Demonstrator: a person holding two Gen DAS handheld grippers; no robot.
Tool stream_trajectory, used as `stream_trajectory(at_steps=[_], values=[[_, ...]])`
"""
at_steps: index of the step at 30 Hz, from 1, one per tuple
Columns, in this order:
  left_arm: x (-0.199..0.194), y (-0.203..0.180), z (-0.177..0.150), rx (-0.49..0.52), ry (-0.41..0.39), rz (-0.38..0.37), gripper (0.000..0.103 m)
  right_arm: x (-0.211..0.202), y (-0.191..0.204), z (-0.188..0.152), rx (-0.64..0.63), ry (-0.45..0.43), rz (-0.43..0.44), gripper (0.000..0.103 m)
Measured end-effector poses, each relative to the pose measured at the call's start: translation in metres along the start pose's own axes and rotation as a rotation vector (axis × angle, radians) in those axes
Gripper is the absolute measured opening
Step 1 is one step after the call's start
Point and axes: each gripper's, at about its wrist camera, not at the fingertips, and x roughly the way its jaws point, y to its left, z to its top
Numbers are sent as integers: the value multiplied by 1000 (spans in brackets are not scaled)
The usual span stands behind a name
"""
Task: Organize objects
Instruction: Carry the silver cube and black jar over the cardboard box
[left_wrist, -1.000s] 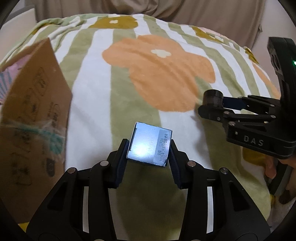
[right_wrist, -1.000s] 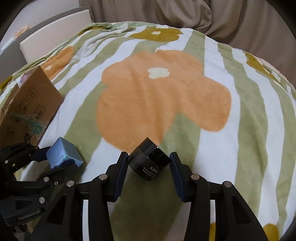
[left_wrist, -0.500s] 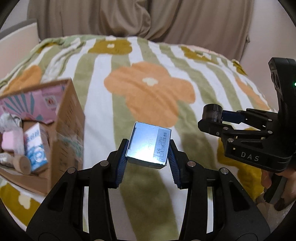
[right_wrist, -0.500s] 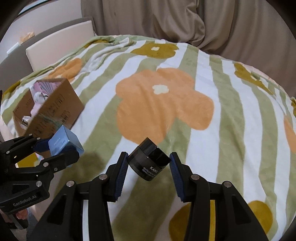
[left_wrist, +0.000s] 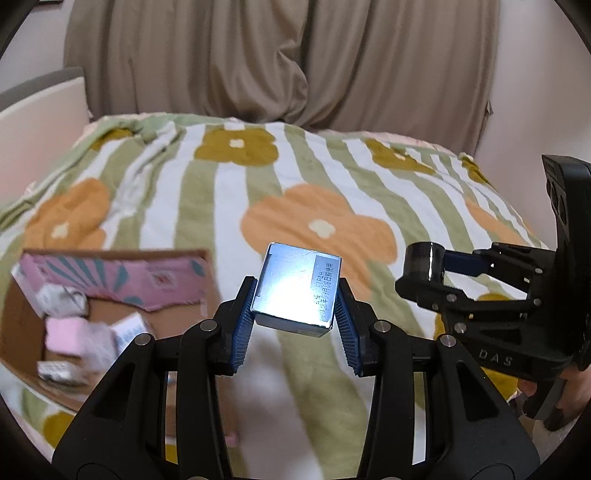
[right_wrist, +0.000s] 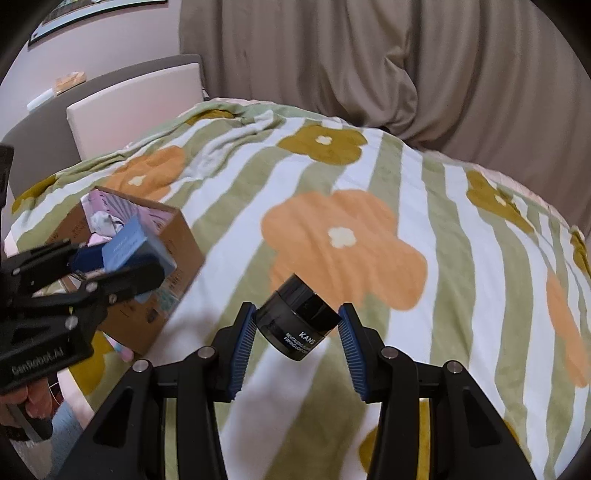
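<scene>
My left gripper (left_wrist: 295, 295) is shut on a small shiny blue box (left_wrist: 297, 290), held in the air above the bed. The same blue box (right_wrist: 135, 242) shows at the left of the right wrist view, over the carton. My right gripper (right_wrist: 297, 315) is shut on a black cosmetic jar (right_wrist: 297, 321) with white lettering, tilted between the blue pads. That jar (left_wrist: 423, 264) also appears at the right of the left wrist view. An open cardboard carton (left_wrist: 122, 306) with several small packages inside lies on the blanket at lower left.
A striped green and white blanket (right_wrist: 369, 192) with orange and olive flowers covers the bed. Brown curtains (left_wrist: 295, 55) hang behind it. A pale headboard panel (right_wrist: 133, 107) stands at the left. A person's hand (right_wrist: 33, 402) holds the left tool.
Both grippers have risen with their objects still held. The view tilted up, so the curtains now show and the carton's open inside has come into sight.
</scene>
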Motion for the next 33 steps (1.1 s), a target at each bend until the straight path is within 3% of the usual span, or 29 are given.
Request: stream_trajectory(at_steps=[14,25,33], values=[[-23,105,31,-28,-21,83,38,24,93,52,-82,-15,105,42],[-22,187,12,-94,23,144,38,59,166,69,-166,23,200,42],[-10,226,-7,-128,64,172,38,89,196,66,-176,78,251,42]])
